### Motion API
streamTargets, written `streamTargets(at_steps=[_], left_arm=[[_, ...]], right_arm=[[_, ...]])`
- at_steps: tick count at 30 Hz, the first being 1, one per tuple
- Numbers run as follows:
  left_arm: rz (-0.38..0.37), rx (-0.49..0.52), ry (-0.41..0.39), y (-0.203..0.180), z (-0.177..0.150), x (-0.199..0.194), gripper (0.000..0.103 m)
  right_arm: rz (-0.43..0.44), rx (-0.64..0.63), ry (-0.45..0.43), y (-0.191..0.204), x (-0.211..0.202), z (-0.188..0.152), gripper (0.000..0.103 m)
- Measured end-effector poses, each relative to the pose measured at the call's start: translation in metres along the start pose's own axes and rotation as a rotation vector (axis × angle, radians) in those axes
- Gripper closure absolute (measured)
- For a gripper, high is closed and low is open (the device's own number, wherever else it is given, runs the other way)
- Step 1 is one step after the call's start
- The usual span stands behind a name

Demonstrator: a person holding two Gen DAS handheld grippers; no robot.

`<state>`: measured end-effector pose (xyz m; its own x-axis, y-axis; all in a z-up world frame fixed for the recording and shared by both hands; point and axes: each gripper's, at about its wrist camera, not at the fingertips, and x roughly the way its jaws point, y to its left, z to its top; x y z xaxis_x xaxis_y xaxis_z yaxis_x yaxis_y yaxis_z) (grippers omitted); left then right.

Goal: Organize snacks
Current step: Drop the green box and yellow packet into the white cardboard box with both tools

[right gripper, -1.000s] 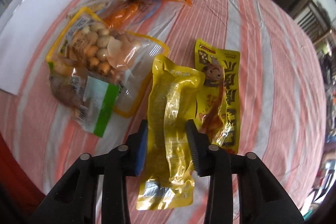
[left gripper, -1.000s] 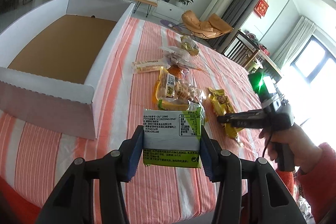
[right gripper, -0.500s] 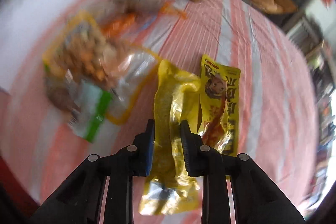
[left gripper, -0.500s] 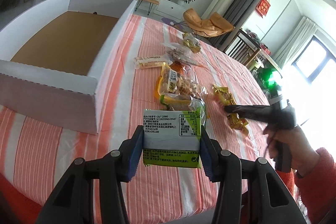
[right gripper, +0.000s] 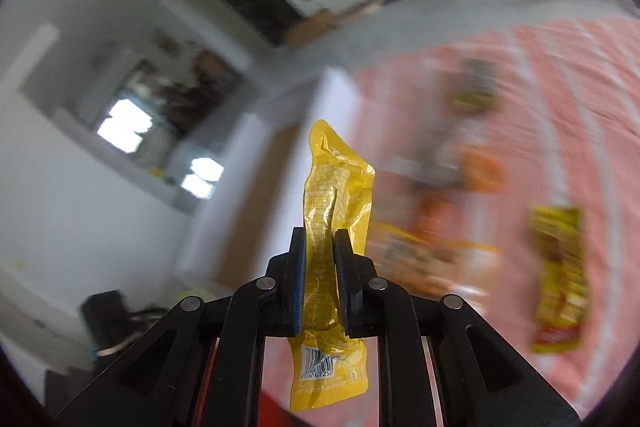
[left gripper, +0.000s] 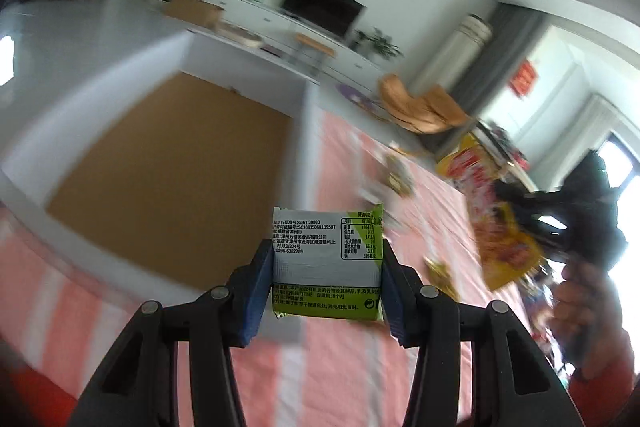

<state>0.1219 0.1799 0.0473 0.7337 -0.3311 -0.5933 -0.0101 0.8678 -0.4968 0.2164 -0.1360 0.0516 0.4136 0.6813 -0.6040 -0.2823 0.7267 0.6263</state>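
My left gripper (left gripper: pixel 326 267) is shut on a green and white snack packet (left gripper: pixel 327 259), held above the striped tablecloth beside the open cardboard box (left gripper: pixel 168 179). My right gripper (right gripper: pixel 320 259) is shut on a long yellow snack pouch (right gripper: pixel 334 187), lifted clear of the table. In the left wrist view that right gripper (left gripper: pixel 516 203) hangs at the right with the yellow pouch (left gripper: pixel 500 239) dangling from it, held by a hand (left gripper: pixel 588 311). Another yellow packet (right gripper: pixel 558 267) lies on the cloth, with more blurred snacks (right gripper: pixel 440 227) left of it.
The white-walled box has a bare brown floor. A pink-and-white striped tablecloth (left gripper: pixel 348 367) covers the table. Loose snacks (left gripper: pixel 398 175) lie across it beyond the box's right wall. A TV cabinet and an orange chair stand far behind.
The right gripper shut on the yellow pouch and lifted it off the table, swinging toward the box. The left gripper rose and moved toward the box with its packet.
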Motion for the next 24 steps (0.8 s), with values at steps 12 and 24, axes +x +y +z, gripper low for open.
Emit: streamTargets(at_steps=[12,24], left_arm=[[0.322,-0.067,-0.018,0.07,0.023,0.015,0.006],[0.386,0.449,-0.146,-0.043,-0.01,0.03,0.006]], right_arm=[[0.183,-0.103,0.067,0.115,0.162,0.001,0.063],[-0.152,-0.39,-0.091,0.02,0.053,-0.069,0.034]])
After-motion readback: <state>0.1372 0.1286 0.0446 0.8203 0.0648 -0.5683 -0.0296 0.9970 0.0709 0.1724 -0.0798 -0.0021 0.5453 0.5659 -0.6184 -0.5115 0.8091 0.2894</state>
